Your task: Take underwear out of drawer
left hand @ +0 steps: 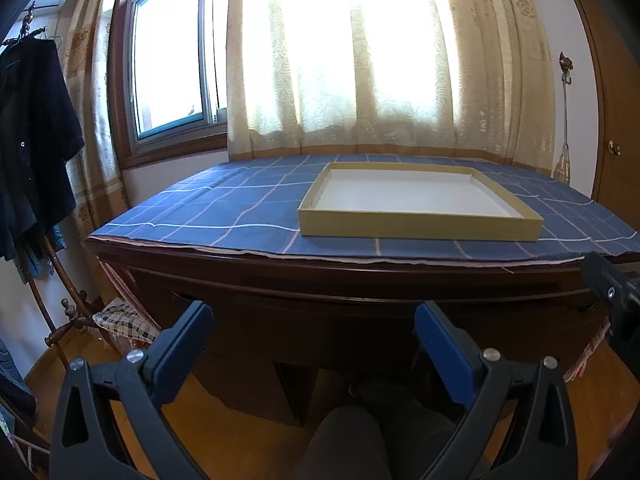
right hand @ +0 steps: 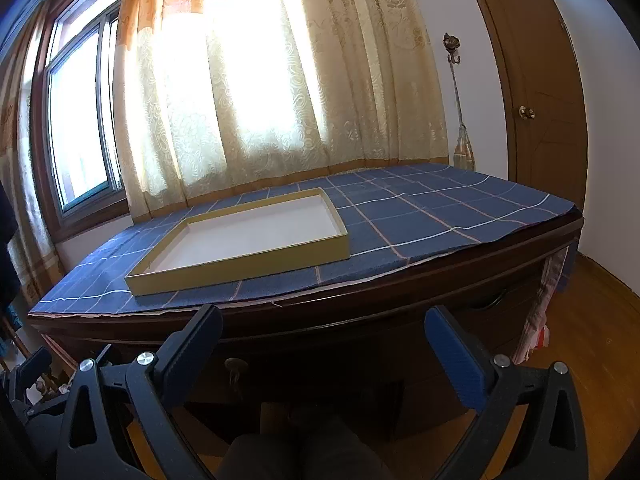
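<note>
Desk [left hand: 320, 276] of dark wood is seen in both wrist views, set under a curtained window [left hand: 172, 60]. Its top is covered by a blue checked cloth [left hand: 240, 208]. On the cloth a shallow tan tray [left hand: 420, 228] with a white inside is placed; nothing is seen lying in it.

Left gripper [left hand: 312, 340] is held in front of the desk's front edge, pointing slightly downward. Its jaws are spread wide, and nothing is held between the blue pads [left hand: 444, 352]. Right gripper [right hand: 324, 344] is held likewise before the desk front, jaws at full spread, with nothing between them. Its black body is also caught at the right edge of the left wrist view.

Drawer [right hand: 460, 312] fronts are made out below the desk's edge, in deep shadow. A curved dark handle [right hand: 488, 302] is seen at the right side of the desk front in the right wrist view. A small key or lock [right hand: 234, 366] is seen lower, near the middle. All drawers visible are closed. Underwear is seen in neither view; its place cannot be told.

Dark trousers of the person [left hand: 360, 440] are seen at the bottom, between the fingers. Dark clothing [left hand: 32, 140] is hung on a wooden stand at the left. A wooden door [right hand: 532, 100] is noted at the right.
</note>
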Demonstrator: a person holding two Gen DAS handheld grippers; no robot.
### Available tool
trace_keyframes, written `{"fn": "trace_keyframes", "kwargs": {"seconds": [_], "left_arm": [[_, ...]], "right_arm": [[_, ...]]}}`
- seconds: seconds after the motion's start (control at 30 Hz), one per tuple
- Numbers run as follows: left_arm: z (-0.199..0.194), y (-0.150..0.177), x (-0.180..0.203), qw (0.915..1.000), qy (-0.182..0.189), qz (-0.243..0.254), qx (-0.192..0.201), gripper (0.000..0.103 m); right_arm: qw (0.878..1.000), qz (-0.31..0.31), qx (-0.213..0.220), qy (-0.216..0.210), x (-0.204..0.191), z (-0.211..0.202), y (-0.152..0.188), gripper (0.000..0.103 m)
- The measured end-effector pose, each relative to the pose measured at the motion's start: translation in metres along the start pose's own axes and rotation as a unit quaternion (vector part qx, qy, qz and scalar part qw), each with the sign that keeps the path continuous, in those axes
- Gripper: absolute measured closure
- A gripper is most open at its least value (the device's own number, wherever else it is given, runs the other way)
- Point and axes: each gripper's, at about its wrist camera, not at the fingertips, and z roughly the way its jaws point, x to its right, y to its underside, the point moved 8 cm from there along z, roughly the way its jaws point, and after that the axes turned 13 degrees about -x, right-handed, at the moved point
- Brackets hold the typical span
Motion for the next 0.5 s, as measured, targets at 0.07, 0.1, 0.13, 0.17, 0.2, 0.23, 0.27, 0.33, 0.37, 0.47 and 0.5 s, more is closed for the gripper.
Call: {"fn": "trace_keyframes", "kwargs": {"seconds": [0.07, 0.1, 0.13, 0.17, 0.2, 0.23, 0.27, 0.33, 0.37, 0.47, 0.5], "left_arm": [[0.0, 0.0008, 0.0, 1.0, 0.0, 0.001, 0.001, 0.0], [0.0, 0.0006, -0.0002, 1.0, -0.001, 0.001, 0.001, 0.0], [0.0, 0.0006, -0.0004, 1.0, -0.001, 0.0, 0.001, 0.0], [0.0, 0.0005, -0.0009, 1.0, -0.001, 0.0, 0.001, 0.0], [-0.0003, 0.0007, -0.0014, 1.0, -0.001, 0.0, 0.001, 0.0], [-0.0002, 0.0009, -0.0017, 1.0, -0.002, -0.001, 0.001, 0.0], [-0.0002, 0.0008, -0.0025, 1.0, -0.003, -0.001, 0.001, 0.0], [0.0004, 0.0007, -0.0027, 1.0, -0.004, -0.002, 0.0, 0.0], [0.0007, 0.0007, -0.0023, 1.0, -0.004, -0.002, 0.0, 0.0], [0.0008, 0.0009, -0.0025, 1.0, -0.004, -0.002, 0.0, 0.0], [0.0009, 0.001, -0.0027, 1.0, -0.004, -0.002, -0.001, 0.0]], "right_arm": [[1.0, -0.001, -0.001, -0.001, -0.0009, 0.0006, 0.0002, 0.001], [1.0, -0.001, -0.002, -0.001, -0.0009, 0.0006, 0.0004, 0.001], [1.0, -0.002, -0.002, -0.001, -0.0009, 0.0005, 0.0007, 0.001], [1.0, -0.002, -0.002, -0.001, -0.0008, 0.0006, 0.0007, 0.001], [1.0, -0.001, -0.002, -0.001, -0.0009, 0.0007, 0.0009, 0.001], [1.0, -0.001, -0.002, -0.001, -0.0008, 0.0008, 0.0009, 0.001], [1.0, -0.001, -0.003, -0.001, -0.0006, 0.001, 0.0013, 0.001], [1.0, -0.001, -0.004, -0.001, -0.0006, 0.0013, 0.0019, 0.001], [1.0, -0.001, -0.005, -0.001, -0.0006, 0.0017, 0.002, 0.001], [1.0, -0.001, -0.006, -0.001, -0.0003, 0.0022, 0.0024, 0.001], [1.0, -0.001, -0.006, -0.001, -0.0004, 0.0023, 0.0026, 0.001]]}}
